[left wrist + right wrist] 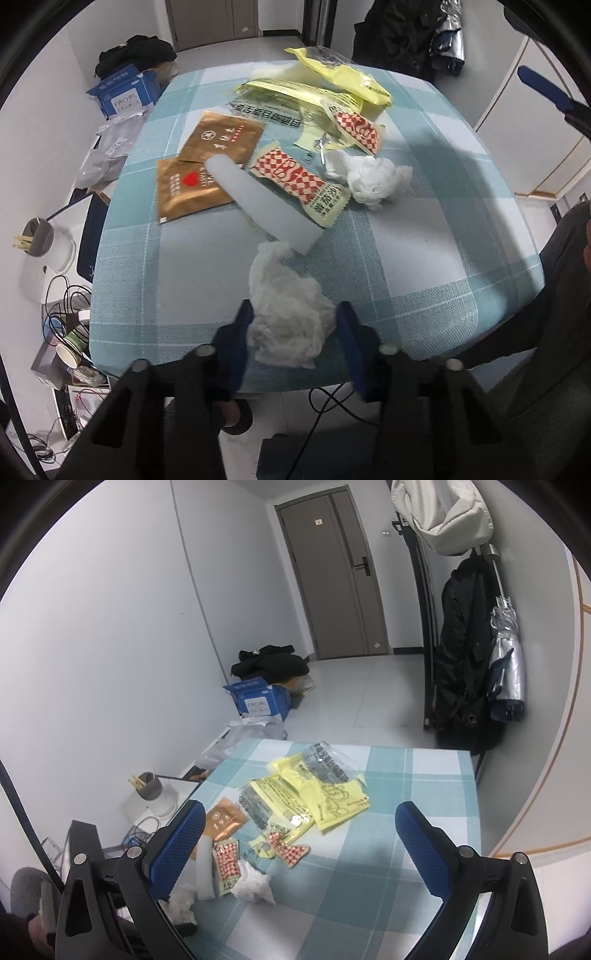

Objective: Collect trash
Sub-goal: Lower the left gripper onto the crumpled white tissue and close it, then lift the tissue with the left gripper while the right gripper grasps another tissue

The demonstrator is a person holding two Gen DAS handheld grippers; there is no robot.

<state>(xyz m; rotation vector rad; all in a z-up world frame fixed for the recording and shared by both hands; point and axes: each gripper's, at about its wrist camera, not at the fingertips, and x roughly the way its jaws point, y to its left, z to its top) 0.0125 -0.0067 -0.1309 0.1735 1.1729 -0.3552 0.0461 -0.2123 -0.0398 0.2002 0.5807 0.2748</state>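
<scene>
Here the left tool is standing with its jaws released on both sides of a crumpled white tissue, which is lying at the near edge of the worktop, not yet squeezed. The right tool, also spread wide and empty, is hovering well apart, so the left one is nearer.

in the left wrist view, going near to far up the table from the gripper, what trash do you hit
left gripper around the near tissue wad → white foam strip → gold sachet with the red heart → plain gold sachet → long yellow wrapper → far yellow wrapper at the table's far edge
</scene>
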